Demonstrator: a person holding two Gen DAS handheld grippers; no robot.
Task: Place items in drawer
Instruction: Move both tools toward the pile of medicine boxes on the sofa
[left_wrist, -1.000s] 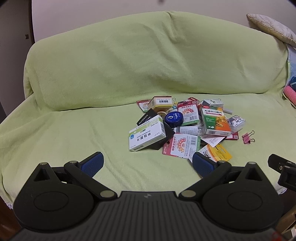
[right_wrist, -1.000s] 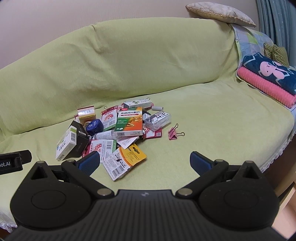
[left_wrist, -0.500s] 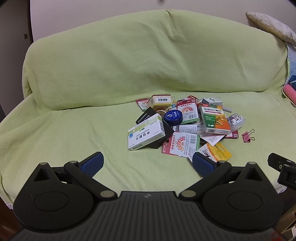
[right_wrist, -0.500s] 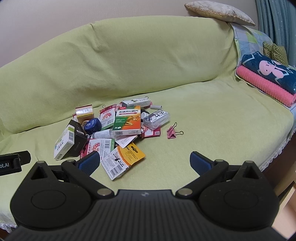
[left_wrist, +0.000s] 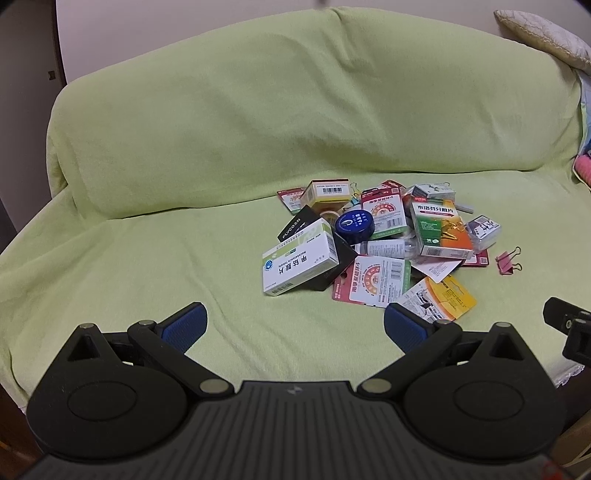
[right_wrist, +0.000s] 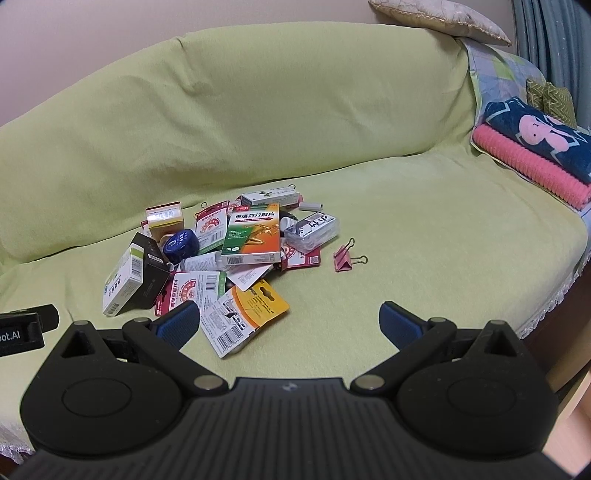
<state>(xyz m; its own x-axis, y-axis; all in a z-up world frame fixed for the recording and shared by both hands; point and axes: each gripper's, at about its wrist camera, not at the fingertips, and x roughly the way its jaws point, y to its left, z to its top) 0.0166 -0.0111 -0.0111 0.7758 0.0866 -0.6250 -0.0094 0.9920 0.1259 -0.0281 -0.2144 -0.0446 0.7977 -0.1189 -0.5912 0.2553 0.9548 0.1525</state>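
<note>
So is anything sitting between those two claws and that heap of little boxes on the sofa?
Nothing visible: only bare green cover lies between the open left gripper, the open right gripper and the pile.

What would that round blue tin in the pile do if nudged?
The round blue tin leans tilted against the black box, so it would probably slip flat or roll. Its smooth, glossy lid may be slippery.

Jumbled boxes and packets (left_wrist: 380, 240), heaped on sofa (left_wrist: 184, 258)
</note>
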